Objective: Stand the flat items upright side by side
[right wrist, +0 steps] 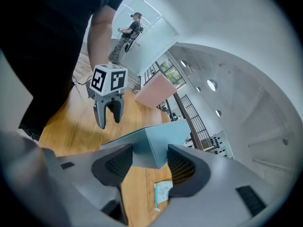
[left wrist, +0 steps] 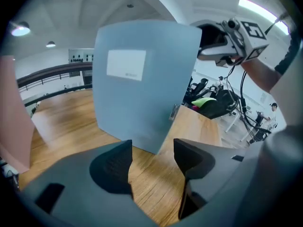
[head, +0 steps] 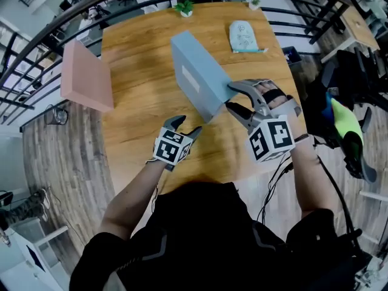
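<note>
A flat blue-grey box (head: 197, 77) with a white label stands tilted on its edge in the middle of the round wooden table (head: 139, 132). My right gripper (head: 230, 97) is shut on its near right corner. In the right gripper view that corner (right wrist: 156, 143) fills the gap between the pads of my right gripper (right wrist: 150, 157). My left gripper (head: 187, 125) stands open just in front of the box, holding nothing. Seen along my left gripper (left wrist: 152, 152), the box (left wrist: 142, 93) rises close ahead. A flat pink box (head: 85, 77) stands upright at the table's left edge.
A pale patterned pouch (head: 244, 36) lies flat at the table's far right. Two small potted plants (head: 185, 8) sit at the far edge. A black railing (head: 36, 47) curves round the table. Chairs and a green thing (head: 345, 123) stand to the right.
</note>
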A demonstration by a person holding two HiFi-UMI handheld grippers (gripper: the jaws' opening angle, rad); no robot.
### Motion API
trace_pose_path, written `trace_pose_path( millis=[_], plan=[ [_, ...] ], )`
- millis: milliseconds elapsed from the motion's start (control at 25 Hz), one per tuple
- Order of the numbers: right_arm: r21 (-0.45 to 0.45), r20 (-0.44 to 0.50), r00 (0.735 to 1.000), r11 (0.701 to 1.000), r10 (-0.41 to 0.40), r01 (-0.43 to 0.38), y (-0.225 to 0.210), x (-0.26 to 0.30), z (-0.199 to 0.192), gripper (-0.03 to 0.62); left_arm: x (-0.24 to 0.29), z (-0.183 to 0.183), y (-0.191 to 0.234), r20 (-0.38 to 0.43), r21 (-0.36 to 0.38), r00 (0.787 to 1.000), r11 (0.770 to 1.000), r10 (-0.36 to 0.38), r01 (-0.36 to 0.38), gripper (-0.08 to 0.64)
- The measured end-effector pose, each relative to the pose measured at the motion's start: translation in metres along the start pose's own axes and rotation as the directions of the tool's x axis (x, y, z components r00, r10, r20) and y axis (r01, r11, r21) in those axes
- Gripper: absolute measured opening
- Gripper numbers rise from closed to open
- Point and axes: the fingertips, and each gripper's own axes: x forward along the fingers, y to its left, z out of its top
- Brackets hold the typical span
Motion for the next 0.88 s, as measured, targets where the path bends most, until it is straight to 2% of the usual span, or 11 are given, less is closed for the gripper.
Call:
trace_pose_path(
  millis=[160, 240, 360, 520, 640, 720, 800, 880],
  plan=[
    [-0.021, -0.012, 1.000, 1.000, -0.020, 0.019, 0.003, 0.004, 0.006, 0.242, -0.042, 0.016, 0.014, 0.101, -0.041, 0.994, 0.999, 0.037, -0.033, 0.290],
    [-0.045, -0.028, 0.999, 0.999, -0.032, 0.031, 0.006, 0.006, 0.007, 0.244, -0.066, 0.026, 0.019, 0.170, -0.067, 0.984, 0.997, 0.051, -0.040, 0.286],
    [-0.033, -0.045, 0.998, 0.999, -0.036, 0.034, 0.009, 0.008, 0.010, 0.264, -0.104, 0.044, 0.029, 0.292, -0.123, 0.954, 0.992, 0.070, -0.035, 0.279],
    [0.009, -0.072, 0.997, 1.000, -0.028, 0.029, 0.010, 0.008, 0.009, 0.288, -0.147, 0.056, 0.038, 0.384, -0.142, 0.918, 0.989, 0.101, -0.049, 0.279],
    [0.104, -0.054, 0.998, 0.994, -0.022, 0.028, 0.008, 0.005, 0.014, 0.290, -0.180, 0.062, 0.046, 0.441, -0.134, 0.886, 0.987, 0.141, -0.091, 0.278],
    [0.183, -0.029, 0.999, 0.982, -0.040, 0.045, 0.002, 0.000, 0.019, 0.311, -0.201, 0.068, 0.055, 0.479, -0.148, 0.855, 0.978, 0.199, -0.145, 0.275],
    [0.265, -0.006, 0.998, 0.962, -0.064, 0.063, -0.002, -0.007, 0.022, 0.327, -0.220, 0.071, 0.067, 0.509, -0.180, 0.823, 0.966, 0.255, -0.187, 0.260],
    [0.375, 0.026, 0.996, 0.924, -0.087, 0.071, -0.003, -0.012, 0.025, 0.332, -0.235, 0.073, 0.075, 0.531, -0.205, 0.802, 0.960, 0.274, -0.192, 0.258]
  ],
)
